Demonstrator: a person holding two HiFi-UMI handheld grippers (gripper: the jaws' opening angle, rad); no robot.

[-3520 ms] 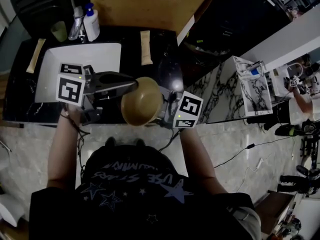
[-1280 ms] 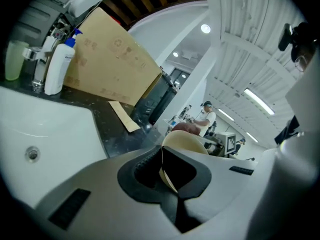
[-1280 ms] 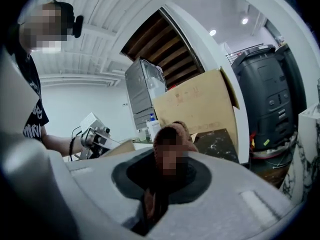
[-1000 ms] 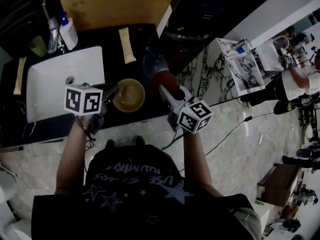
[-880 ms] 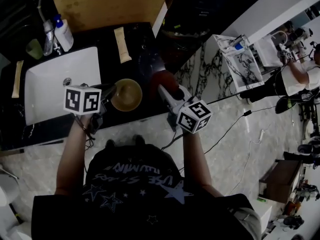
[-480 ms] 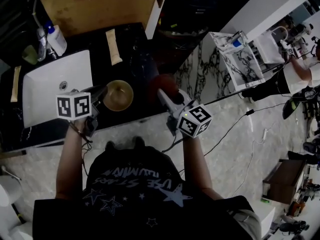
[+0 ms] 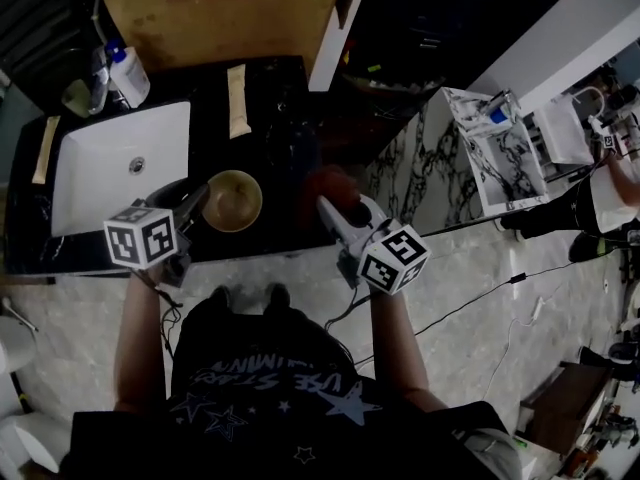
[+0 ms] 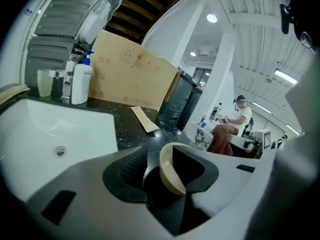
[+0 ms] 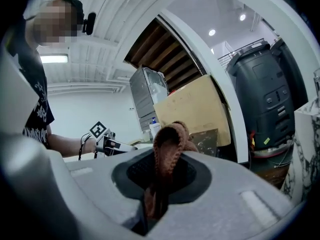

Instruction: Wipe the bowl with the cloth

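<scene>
Bowl (image 7: 232,200) sits upright on the black counter (image 7: 285,133), just right of the sink (image 7: 95,178), by its front-right corner. It's tan, w/ its open side up.

L gripper (image 7: 196,200) comes in over the sink's front-right corner & points at the bowl. Its jaws have just been opening & now stand wide apart. In the left gripper view I see the bowl's near rim btwn them, w/ a dark gap on one side of it. So the rim is in the gap, not gripped.

R gripper (image 7: 324,208) is further right of the sink, past the bowl & not touching it. Its jaws are closed on the cloth (image 9: 169,146), a reddish-brown knit piece. One fold loops up above the jaws, the rest is pinched btwn them. In the head view there's a strip of bare counter btwn cloth & bowl.

Other stuff, all vs. the sink:
- Cardboard box (image 7: 225,13) stands behind it.
- Pump bottle (image 7: 128,71) & a pale green cup (image 7: 76,96) are at its back-left corner.
- Tan strip (image 7: 238,100) lies flat on the counter just off its back-right corner.
- Second strip (image 7: 45,150) lies along its left edge.
- Another person (image 8: 240,121) is well off to the right of it, in the background of the left gripper view.
</scene>
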